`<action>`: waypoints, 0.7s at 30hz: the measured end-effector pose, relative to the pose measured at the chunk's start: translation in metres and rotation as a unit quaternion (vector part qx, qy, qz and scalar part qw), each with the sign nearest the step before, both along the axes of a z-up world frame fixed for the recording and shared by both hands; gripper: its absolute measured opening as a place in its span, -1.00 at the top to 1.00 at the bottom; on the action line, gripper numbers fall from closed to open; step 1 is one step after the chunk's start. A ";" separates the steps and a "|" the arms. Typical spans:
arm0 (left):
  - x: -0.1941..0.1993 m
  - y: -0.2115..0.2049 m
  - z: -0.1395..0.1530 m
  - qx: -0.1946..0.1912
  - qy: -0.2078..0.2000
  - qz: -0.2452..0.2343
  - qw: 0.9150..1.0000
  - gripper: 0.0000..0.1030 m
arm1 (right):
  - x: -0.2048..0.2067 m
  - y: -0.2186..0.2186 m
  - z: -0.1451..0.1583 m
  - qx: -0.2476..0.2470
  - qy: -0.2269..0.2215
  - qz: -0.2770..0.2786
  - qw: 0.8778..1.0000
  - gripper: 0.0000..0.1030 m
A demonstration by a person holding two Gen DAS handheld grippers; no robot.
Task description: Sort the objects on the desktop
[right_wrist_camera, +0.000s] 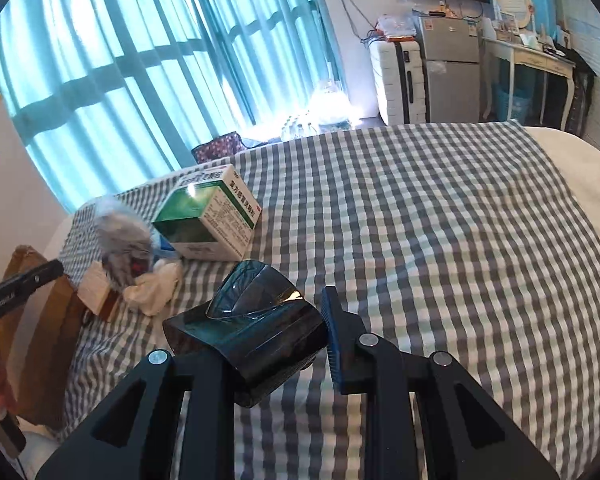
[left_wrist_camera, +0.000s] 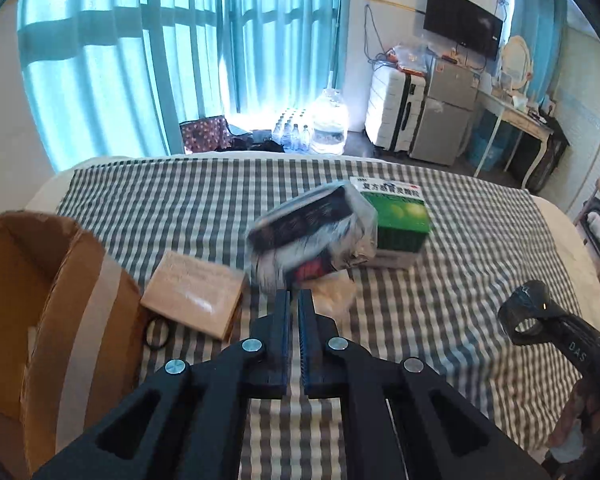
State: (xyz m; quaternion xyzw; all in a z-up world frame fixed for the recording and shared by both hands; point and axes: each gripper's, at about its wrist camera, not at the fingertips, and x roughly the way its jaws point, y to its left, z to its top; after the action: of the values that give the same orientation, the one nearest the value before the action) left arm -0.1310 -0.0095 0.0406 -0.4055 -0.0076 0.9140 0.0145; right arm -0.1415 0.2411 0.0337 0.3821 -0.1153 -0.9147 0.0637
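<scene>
A shiny wrapped packet (left_wrist_camera: 312,236) hung blurry in the middle of the left picture, its edge pinched by the nearly shut left hand-held gripper (left_wrist_camera: 294,300). Just behind it sat a green and white box (left_wrist_camera: 396,216) on the checked bed cover (left_wrist_camera: 440,300). A tan flat packet (left_wrist_camera: 196,300) and a crumpled white bag (left_wrist_camera: 336,292) lay near, below the packet. The right hand-held gripper (right_wrist_camera: 276,336) held a dark glossy box (right_wrist_camera: 252,332) between its fingers, low in the right picture. The brown cardboard box (left_wrist_camera: 40,300) stood open at the lower left; what shows of its inside looked empty. So the sorting seemed only just begun, with most things still on the bed.
</scene>
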 end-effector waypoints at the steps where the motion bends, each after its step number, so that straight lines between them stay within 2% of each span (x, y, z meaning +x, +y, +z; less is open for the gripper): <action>1: 0.003 0.001 0.001 -0.002 0.000 -0.007 1.000 0.90 | 0.005 -0.001 0.002 -0.001 0.000 0.001 1.000 0.58; 3: 0.006 0.008 0.000 -0.019 0.002 -0.016 1.000 0.80 | 0.012 -0.005 0.005 0.004 0.003 0.001 1.000 0.58; 4: 0.007 0.011 -0.002 -0.029 -0.004 -0.024 0.999 0.47 | 0.014 -0.006 0.006 0.005 0.003 0.003 1.000 0.58; 5: 0.006 0.015 -0.005 -0.040 -0.010 -0.028 0.999 -0.11 | 0.016 -0.007 0.006 0.006 0.003 0.006 1.000 0.58; 6: 0.006 0.016 -0.006 -0.047 -0.009 -0.027 0.999 -0.33 | 0.017 -0.009 0.005 0.008 0.003 0.007 1.000 0.58; 7: 0.004 0.017 -0.007 -0.053 0.001 -0.024 0.998 -0.47 | 0.018 -0.009 0.006 0.009 0.003 0.009 1.000 0.58; 9: -0.003 0.020 -0.011 -0.049 0.009 -0.033 0.998 -0.48 | 0.019 -0.013 0.004 0.013 0.004 0.016 1.000 0.58; 12: -0.023 0.028 -0.021 -0.044 -0.009 -0.033 0.998 -0.49 | 0.013 -0.016 -0.004 0.023 -0.003 0.024 0.999 0.58; 16: -0.054 0.049 -0.039 -0.044 -0.005 -0.009 0.999 -0.56 | -0.002 -0.017 -0.019 0.027 -0.015 0.034 0.999 0.58; 21: -0.070 0.066 -0.059 -0.059 0.023 0.038 0.997 -0.64 | -0.023 -0.009 -0.035 0.019 -0.024 0.042 0.999 0.58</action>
State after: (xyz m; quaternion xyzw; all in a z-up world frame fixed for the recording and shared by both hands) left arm -0.2015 0.0568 -0.0188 -0.3836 0.0310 0.9219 -0.0444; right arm -0.1644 0.2320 -0.0013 0.4098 -0.0830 -0.9037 0.0923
